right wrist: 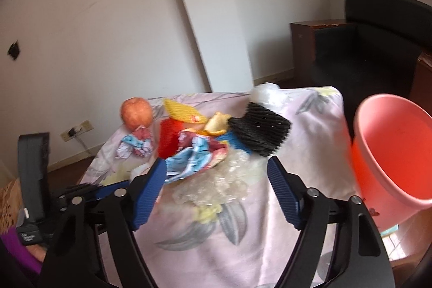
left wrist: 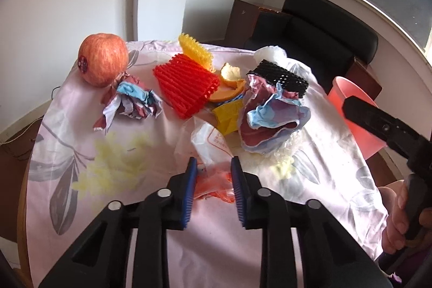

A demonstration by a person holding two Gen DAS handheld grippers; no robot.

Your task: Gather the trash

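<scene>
Trash lies on a table under a pink floral cloth (left wrist: pixel 324 166): red foam net (left wrist: pixel 186 84), yellow foam net (left wrist: pixel 195 49), black foam net (left wrist: pixel 279 77), orange peel (left wrist: pixel 229 84), two crumpled wrappers (left wrist: pixel 135 101) (left wrist: pixel 272 118), and a clear plastic bag with orange print (left wrist: pixel 213 150). My left gripper (left wrist: pixel 212 163) is open, its blue fingers on either side of that bag's orange end. My right gripper (right wrist: pixel 216 166) is open and empty above the crumpled wrapper (right wrist: pixel 197 155) and clear plastic (right wrist: pixel 216 185). A pink bin (right wrist: pixel 391 153) stands off the table's right edge.
An apple (left wrist: pixel 104 62) sits at the table's far left corner. A black armchair (left wrist: pixel 310 31) and dark wooden furniture (left wrist: pixel 240 18) stand behind the table. The right gripper's body (left wrist: pixel 391 131) shows in the left wrist view at the right. White walls lie behind.
</scene>
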